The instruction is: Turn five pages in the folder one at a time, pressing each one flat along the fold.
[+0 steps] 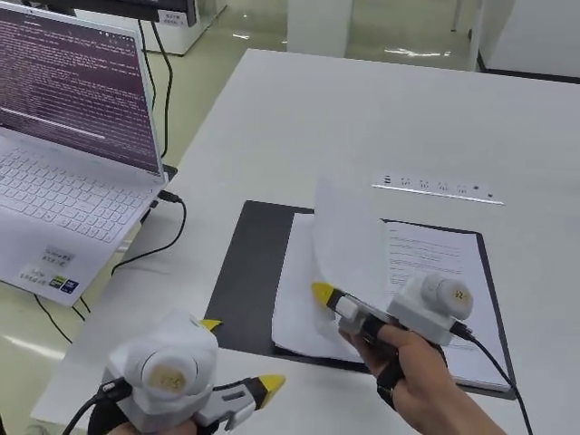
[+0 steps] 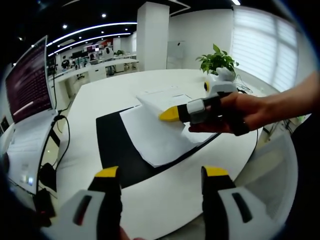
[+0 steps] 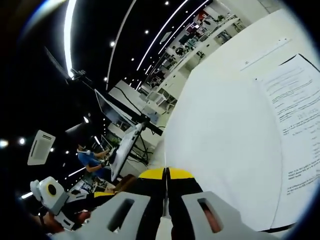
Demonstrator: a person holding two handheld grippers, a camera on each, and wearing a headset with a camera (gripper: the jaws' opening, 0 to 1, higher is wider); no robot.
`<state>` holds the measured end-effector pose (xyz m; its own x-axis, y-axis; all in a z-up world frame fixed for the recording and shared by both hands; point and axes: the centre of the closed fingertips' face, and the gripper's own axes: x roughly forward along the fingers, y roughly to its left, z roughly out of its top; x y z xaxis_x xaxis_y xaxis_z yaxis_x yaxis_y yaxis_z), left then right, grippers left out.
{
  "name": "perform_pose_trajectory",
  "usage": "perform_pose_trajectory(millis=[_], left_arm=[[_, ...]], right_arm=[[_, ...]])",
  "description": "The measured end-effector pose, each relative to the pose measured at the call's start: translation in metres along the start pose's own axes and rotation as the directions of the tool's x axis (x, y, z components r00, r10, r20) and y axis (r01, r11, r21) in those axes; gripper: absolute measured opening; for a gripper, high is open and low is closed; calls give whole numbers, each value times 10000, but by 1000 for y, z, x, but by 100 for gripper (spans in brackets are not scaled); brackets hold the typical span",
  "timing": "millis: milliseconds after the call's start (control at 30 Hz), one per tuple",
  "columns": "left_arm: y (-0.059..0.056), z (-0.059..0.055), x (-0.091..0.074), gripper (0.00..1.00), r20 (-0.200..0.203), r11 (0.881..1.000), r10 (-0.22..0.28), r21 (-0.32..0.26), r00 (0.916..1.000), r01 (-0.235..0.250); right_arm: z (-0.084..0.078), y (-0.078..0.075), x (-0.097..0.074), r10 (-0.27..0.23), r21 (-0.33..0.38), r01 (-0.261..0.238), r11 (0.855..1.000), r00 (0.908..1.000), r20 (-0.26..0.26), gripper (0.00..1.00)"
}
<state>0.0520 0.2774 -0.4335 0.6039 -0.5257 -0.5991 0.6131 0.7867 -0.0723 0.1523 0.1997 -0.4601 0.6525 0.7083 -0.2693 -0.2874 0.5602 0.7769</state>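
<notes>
White table (image 1: 362, 109): folder (image 1: 249, 272) holds pages (image 1: 444, 263); right hand-held gripper (image 1: 323, 292) clamps lifted page (image 1: 349, 240), left hand-held gripper (image 1: 240, 355) apart

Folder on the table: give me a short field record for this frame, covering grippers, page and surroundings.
right gripper: shut on the edge of the lifted page, above the folder
left gripper: open, holding nothing, near the front edge of the table, apart from the folder
lifted page: white, curled upward, partway over
folder: black, open, lying flat on the white table; printed sheet exposed on its right side
nearby: open laptop to the left; power strip beyond the folder
</notes>
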Motion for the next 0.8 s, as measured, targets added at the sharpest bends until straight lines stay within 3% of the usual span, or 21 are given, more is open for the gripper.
perform_pose_trajectory(millis=[800], left_arm=[[8,-11,1,66,-358,9996,-54,-293,9993,43]], right_arm=[[-49,-42,39,-412,864,522,9949,9914,-1245,0]])
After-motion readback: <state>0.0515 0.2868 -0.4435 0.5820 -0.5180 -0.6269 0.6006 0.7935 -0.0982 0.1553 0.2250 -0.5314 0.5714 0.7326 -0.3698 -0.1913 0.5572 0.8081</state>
